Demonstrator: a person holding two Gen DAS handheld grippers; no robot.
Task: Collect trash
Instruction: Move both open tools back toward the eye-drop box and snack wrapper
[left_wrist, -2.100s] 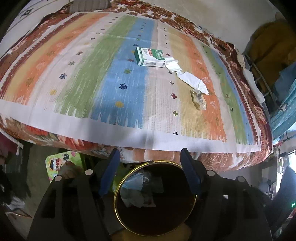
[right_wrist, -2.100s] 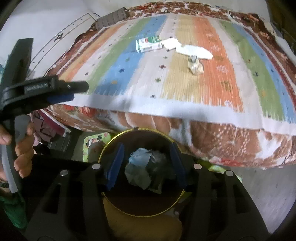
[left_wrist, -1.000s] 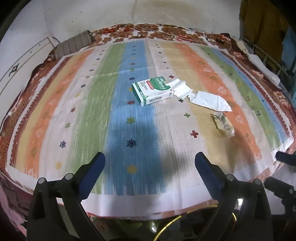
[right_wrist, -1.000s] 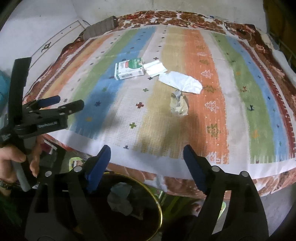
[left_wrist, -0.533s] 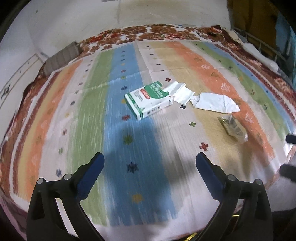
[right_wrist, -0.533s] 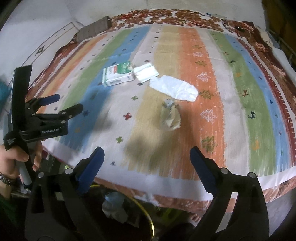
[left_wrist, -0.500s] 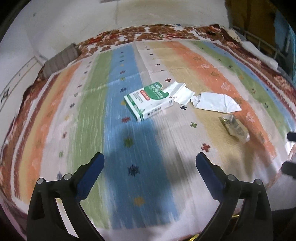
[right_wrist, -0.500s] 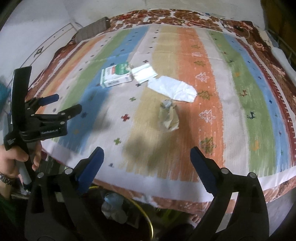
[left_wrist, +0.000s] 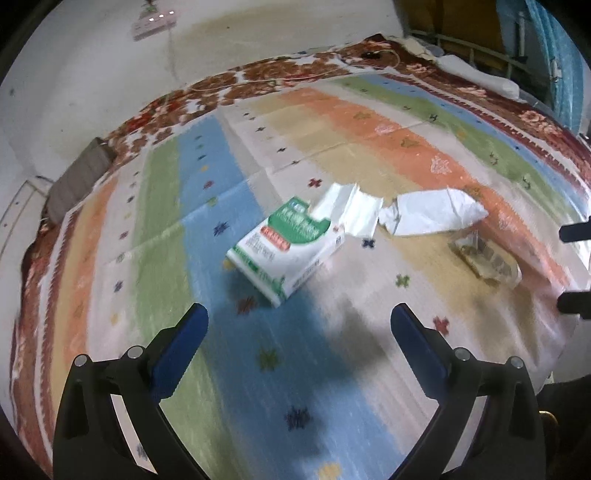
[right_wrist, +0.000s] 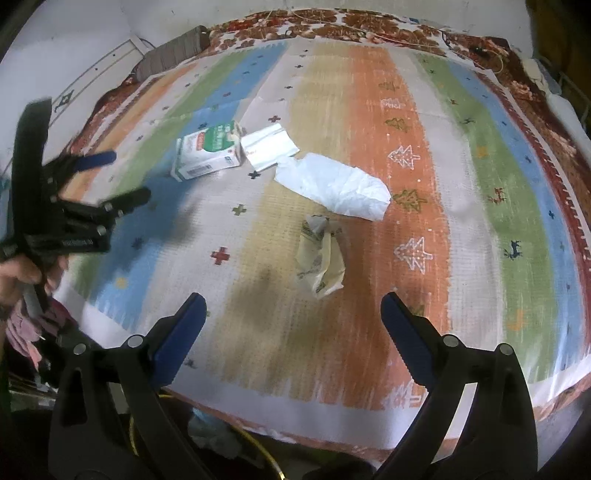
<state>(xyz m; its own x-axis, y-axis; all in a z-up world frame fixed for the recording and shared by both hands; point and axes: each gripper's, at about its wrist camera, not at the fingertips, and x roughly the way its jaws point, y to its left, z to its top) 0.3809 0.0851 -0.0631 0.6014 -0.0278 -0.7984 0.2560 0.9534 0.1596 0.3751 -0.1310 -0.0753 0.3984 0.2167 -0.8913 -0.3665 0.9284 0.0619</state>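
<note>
Counts of litter on the mat (right_wrist: 480, 258)

One box (right_wrist: 207, 153), two white papers (right_wrist: 269, 146) (right_wrist: 336, 186) beside it, one crumpled wrapper (right_wrist: 321, 258); two grippers (left_wrist: 299, 332) (right_wrist: 291, 325).

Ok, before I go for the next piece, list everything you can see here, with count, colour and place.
carton: 1, white and green, on blue stripe
folded paper: 1, white, beside the carton
white wrapper: 1, white, crumpled, mid-mat
crumpled wrapper: 1, beige, nearest the right gripper
striped mat: 1, multicolour, over the bed
bin: 1, gold rim, below the bed edge
cushion: 1, grey-brown, far corner
left gripper: open, empty
right gripper: open, empty
</note>
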